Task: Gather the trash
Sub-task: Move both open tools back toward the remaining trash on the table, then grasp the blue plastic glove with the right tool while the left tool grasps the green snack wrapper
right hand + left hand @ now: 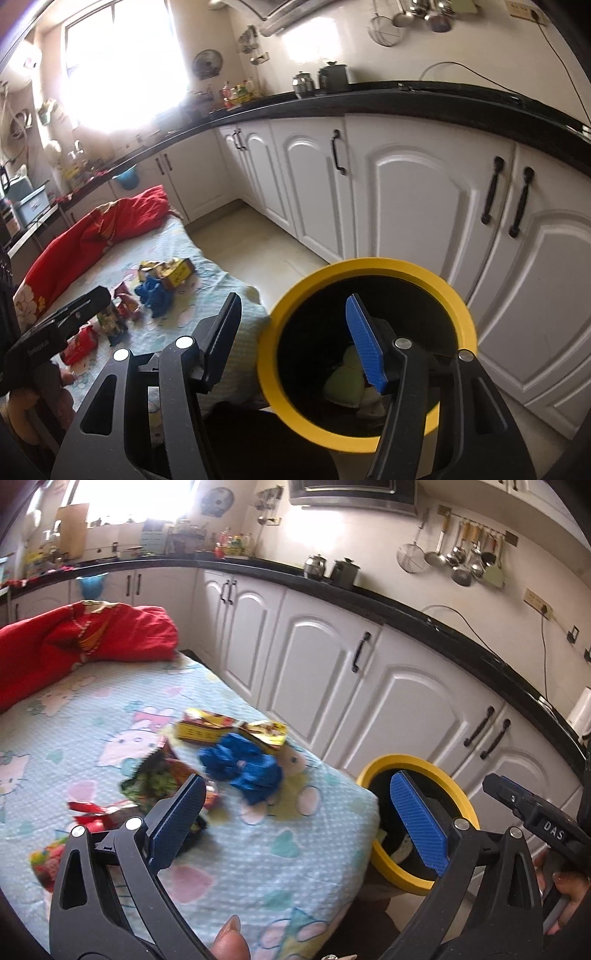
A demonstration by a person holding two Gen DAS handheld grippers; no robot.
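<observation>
A table under a pale blue cartoon-print cloth (258, 853) carries trash: a crumpled blue wad (245, 768), a yellow carton (207, 727), a torn green and red wrapper (159, 779) and red wrappers (92, 816). My left gripper (295, 816) is open and empty above the table's right end. A yellow-rimmed black bin (365, 354) stands beside the table, with pale trash (343, 384) inside. My right gripper (295, 339) is open and empty over the bin's rim. The trash also shows in the right wrist view, with the blue wad (155, 295) at the left.
A red blanket (74, 646) lies bunched at the table's far end. White cabinets (424, 206) under a black counter (406, 616) run close along the right. Pots and hanging utensils (465, 557) sit along the wall. Tiled floor (258, 240) lies between table and cabinets.
</observation>
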